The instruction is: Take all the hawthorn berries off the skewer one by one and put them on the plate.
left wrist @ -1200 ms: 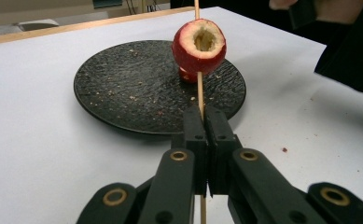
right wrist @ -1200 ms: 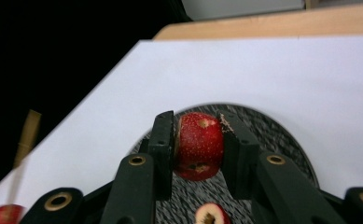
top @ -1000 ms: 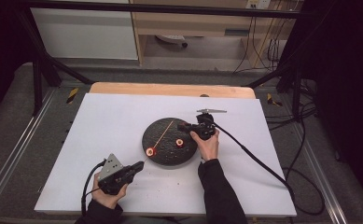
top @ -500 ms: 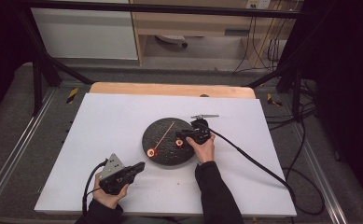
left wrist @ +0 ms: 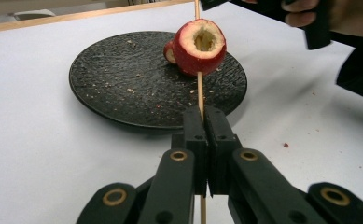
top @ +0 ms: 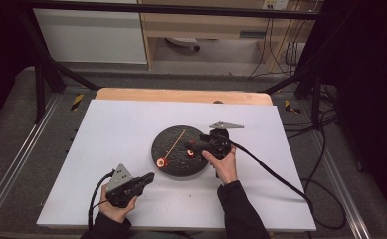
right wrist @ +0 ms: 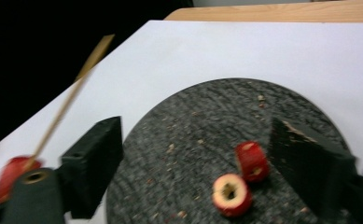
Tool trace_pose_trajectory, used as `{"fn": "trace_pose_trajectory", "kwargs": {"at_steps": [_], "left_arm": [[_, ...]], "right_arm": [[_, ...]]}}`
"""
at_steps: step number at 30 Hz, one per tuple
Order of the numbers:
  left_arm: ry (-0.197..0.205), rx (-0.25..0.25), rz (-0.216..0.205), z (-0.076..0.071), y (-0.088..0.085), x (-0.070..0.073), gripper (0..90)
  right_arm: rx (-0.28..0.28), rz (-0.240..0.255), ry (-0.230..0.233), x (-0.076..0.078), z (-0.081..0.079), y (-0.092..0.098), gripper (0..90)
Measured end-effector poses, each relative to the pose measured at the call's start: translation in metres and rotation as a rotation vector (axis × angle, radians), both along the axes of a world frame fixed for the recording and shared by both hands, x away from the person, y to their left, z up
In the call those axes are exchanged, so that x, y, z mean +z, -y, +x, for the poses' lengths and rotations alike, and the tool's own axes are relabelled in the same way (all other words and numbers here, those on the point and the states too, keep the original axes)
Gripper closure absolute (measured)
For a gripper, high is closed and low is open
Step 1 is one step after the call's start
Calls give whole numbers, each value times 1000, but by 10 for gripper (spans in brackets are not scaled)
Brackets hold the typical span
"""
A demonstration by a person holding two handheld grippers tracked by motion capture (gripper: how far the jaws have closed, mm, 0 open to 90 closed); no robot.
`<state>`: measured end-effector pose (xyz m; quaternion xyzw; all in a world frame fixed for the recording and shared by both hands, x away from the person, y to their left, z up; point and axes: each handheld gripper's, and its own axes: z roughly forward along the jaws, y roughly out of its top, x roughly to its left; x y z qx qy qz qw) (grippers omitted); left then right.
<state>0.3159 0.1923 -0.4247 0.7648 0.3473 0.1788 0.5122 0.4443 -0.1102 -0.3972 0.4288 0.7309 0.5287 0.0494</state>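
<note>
Step in hand, as judged: threading cored red fruit pieces onto a skewer (left wrist: 199,88) over the plate (top: 173,137); one piece done, two to go.

Left gripper (top: 148,177) sits off the plate's near-left edge, jaws together and clamped on the skewer's butt; the stick runs from there up across the plate; the threaded piece (left wrist: 199,46) rides low on it, at the plate's near rim.

Right gripper (right wrist: 193,158) hangs over the plate's right half; its jaws have just been opening and now stand wide apart, nothing pressed between them; two loose pieces (right wrist: 242,179) lie on the plate between the jaws, touching or nearly so, untouched by the pads; the right gripper view is blurred, so finer contact cannot be read.

Next move, as judged: right jaws must drop around one loose piece and close on its red skin, not the soft core; then the cored hole must be lined up with the skewer's far tip; left grip should hold the stick steady; risk is crushing the piece or missing the hole.
</note>
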Motion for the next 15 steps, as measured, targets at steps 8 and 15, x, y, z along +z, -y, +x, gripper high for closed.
{"fn": "trace_pose_trajectory", "kwargs": {"at_steps": [8,15], "left_arm": [[-4,5,2,1,1,-1,884],[-4,4,6,1,3,-1,884]], "right_arm": [[59,21,-1,2,-29,-2,43],[91,38,-9,-4,-45,-9,27]]}}
